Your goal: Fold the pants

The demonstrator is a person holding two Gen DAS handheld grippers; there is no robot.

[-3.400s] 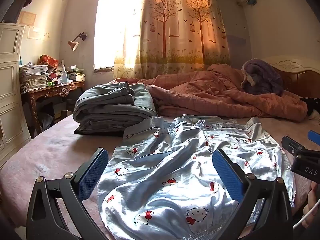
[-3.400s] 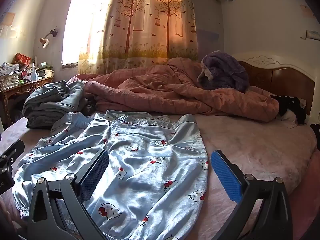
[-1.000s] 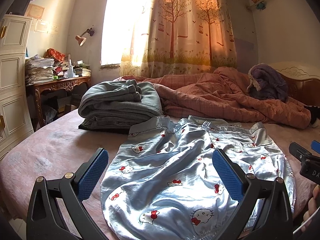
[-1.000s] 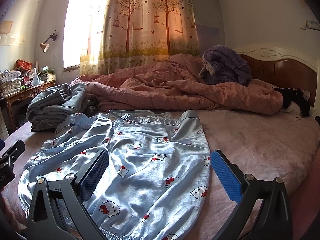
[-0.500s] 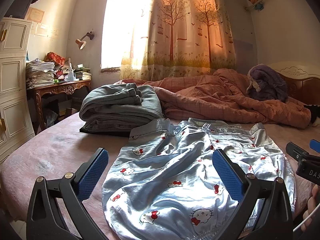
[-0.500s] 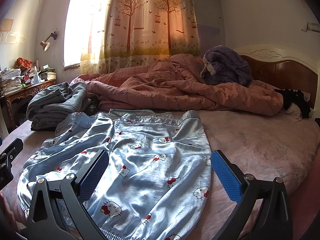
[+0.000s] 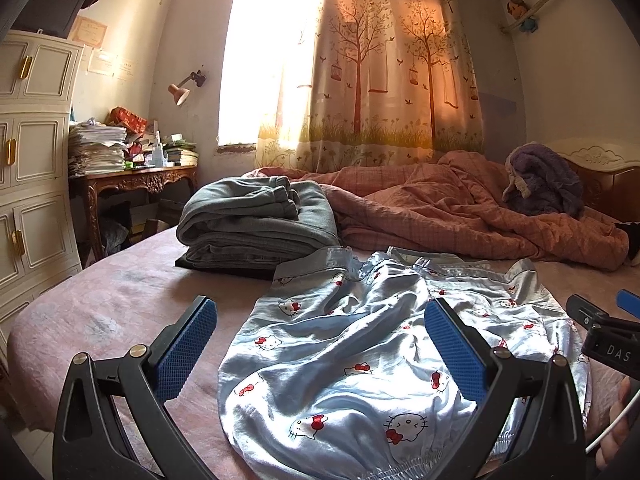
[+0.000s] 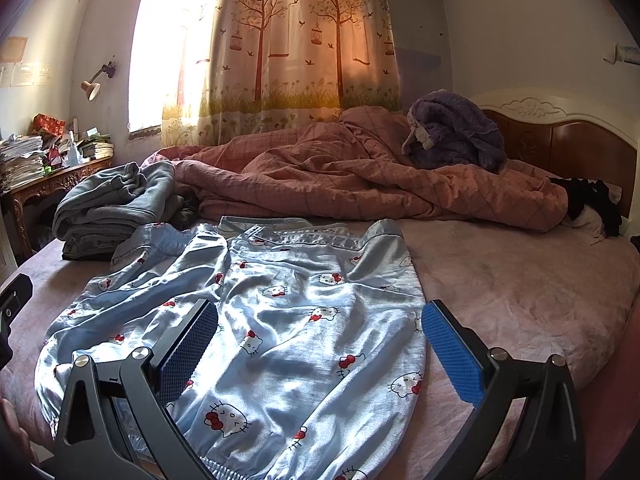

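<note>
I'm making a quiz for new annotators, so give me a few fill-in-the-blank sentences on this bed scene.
1. Both the left hand-held gripper and the right hand-held gripper are ____.
2. The pants are light blue with a cartoon ____ print.
3. The folded grey clothes lie on the ____.
4. The crumpled quilt behind the pants is ____.

Missing words: open; cat; bed; pink

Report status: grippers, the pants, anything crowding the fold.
Left gripper open, empty, above the hem end. Right gripper open, empty. Pants spread on the bed, unfolded. Grey clothes stack touches the waistband corner.
</note>
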